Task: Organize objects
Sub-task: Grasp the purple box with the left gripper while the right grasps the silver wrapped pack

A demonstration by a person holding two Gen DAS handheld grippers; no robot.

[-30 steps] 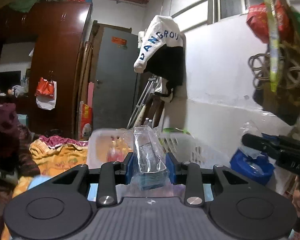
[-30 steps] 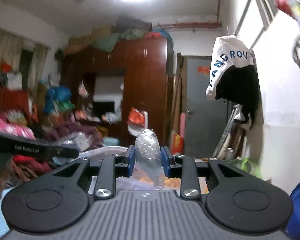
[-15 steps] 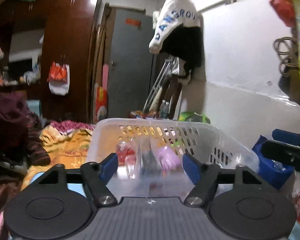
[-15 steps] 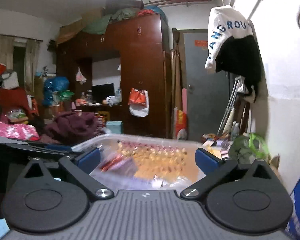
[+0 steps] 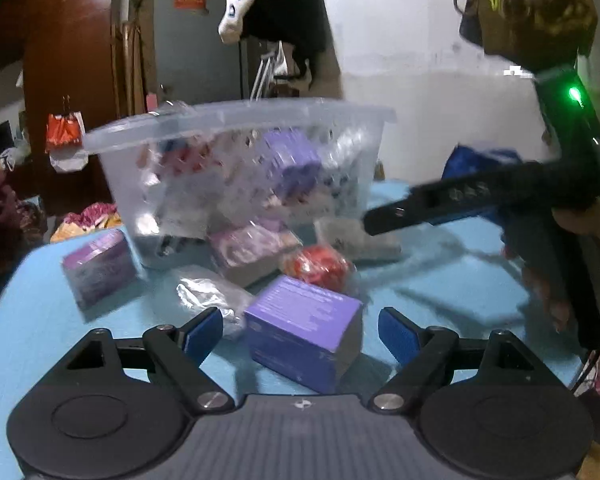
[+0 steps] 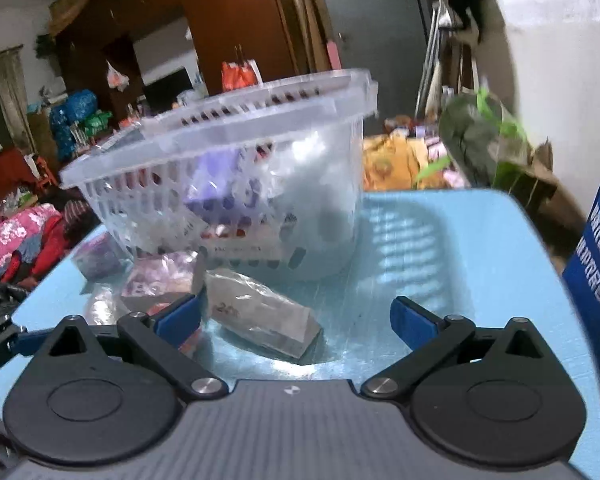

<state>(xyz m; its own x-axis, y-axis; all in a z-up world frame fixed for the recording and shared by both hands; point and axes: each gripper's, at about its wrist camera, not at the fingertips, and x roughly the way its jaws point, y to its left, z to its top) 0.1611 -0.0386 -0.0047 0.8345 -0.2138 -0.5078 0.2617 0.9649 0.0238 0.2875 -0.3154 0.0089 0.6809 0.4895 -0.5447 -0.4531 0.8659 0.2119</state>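
A clear slotted plastic basket [image 5: 340, 118] [image 6: 112, 172] holding several packets stands on a light blue table [image 5: 440, 280] [image 6: 440, 240]. My left gripper [image 5: 300, 330] is open and empty, low over the table, with a purple box [image 5: 304, 328] between its fingers. Around it lie a second purple box [image 5: 100, 268], a clear bag [image 5: 208, 292], a red packet [image 5: 320, 268] and a wrapped purple packet [image 5: 252, 244]. My right gripper [image 6: 296, 320] is open and empty, just above a clear-wrapped grey packet [image 6: 260, 316].
The right gripper's arm [image 5: 480, 196] and the hand holding it cross the right side of the left wrist view. A blue bag [image 6: 596, 272] stands at the table's right edge. Behind are a wardrobe [image 5: 68, 80], a grey door [image 5: 200, 40] and clutter.
Both grippers held clear-wrapped packets above the basket, opened over it, and the packets are gone from them. Both have since dropped low toward the items on the table in front of the basket.
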